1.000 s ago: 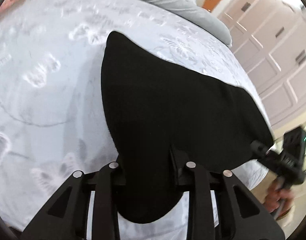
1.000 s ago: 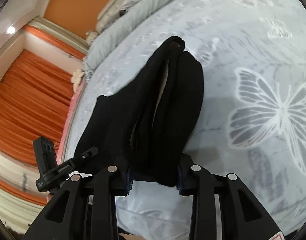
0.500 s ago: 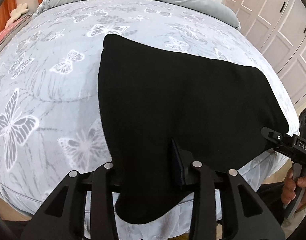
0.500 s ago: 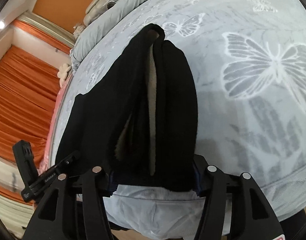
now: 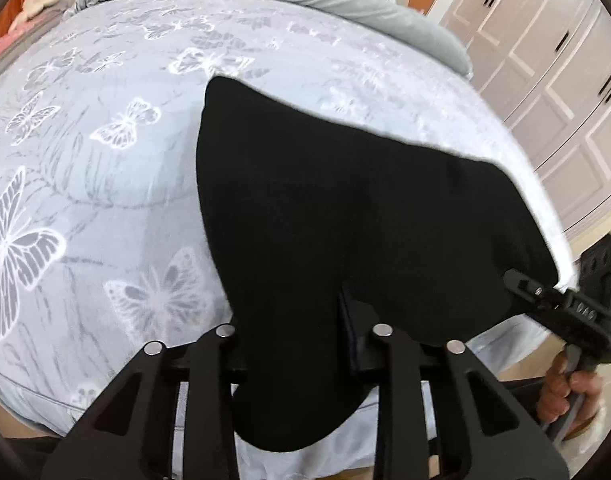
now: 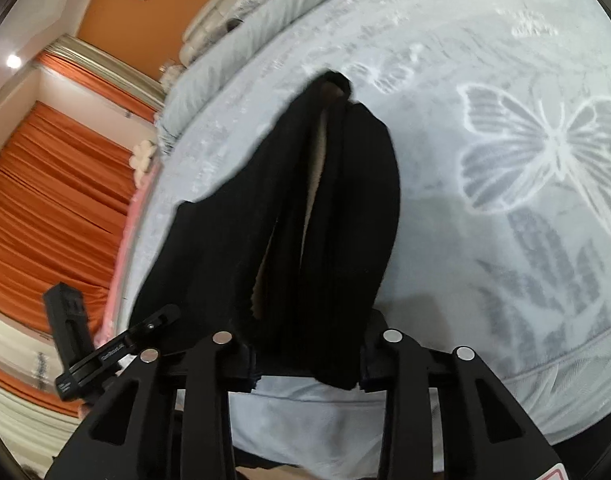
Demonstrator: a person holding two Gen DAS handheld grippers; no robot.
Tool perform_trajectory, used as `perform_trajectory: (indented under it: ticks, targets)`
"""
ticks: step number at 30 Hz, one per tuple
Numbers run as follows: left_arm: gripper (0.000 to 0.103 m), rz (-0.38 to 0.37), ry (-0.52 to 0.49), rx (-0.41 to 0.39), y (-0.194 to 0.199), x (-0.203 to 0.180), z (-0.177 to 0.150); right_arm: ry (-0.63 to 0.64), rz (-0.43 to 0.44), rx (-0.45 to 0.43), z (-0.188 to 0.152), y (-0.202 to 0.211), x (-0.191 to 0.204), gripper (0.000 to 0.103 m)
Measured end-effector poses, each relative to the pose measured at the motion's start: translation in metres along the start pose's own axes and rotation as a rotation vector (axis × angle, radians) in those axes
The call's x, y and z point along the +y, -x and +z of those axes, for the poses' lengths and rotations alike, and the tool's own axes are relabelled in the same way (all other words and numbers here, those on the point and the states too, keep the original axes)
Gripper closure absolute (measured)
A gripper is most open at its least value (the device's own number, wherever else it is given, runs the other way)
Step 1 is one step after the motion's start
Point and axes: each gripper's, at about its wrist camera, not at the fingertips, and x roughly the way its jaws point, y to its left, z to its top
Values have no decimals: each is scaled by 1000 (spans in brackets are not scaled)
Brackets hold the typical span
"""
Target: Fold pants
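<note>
the black pants [image 5: 345, 216] lie on the bed [image 5: 105, 184], which has a pale blue cover with white butterflies, and reach away in front of both grippers. the left gripper [image 5: 301, 344] is closing its jaws on one near end of the pants, and the cloth sits between them. the right gripper [image 6: 305, 356] is closing too, with the bunched waist end between its jaws. a hand [image 5: 565, 392] holds the right gripper, seen off to the right of the left gripper.
</note>
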Motion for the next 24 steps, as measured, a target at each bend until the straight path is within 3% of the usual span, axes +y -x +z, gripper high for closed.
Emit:
perform_trajectory:
  ticks: [8, 12, 17, 24]
  targets:
    - [79, -78, -70, -196, 90, -15, 41, 154, 99, -93, 27, 49, 79, 73]
    - [79, -82, -101, -281, 123, -25, 64, 221, 131, -156, 48, 66, 111, 73]
    - [79, -28, -161, -386, 149, -40, 97, 292, 164, -246, 82, 69, 144, 73]
    - [79, 99, -194, -445, 130, -45, 152, 320, 156, -341, 127, 38, 166, 73]
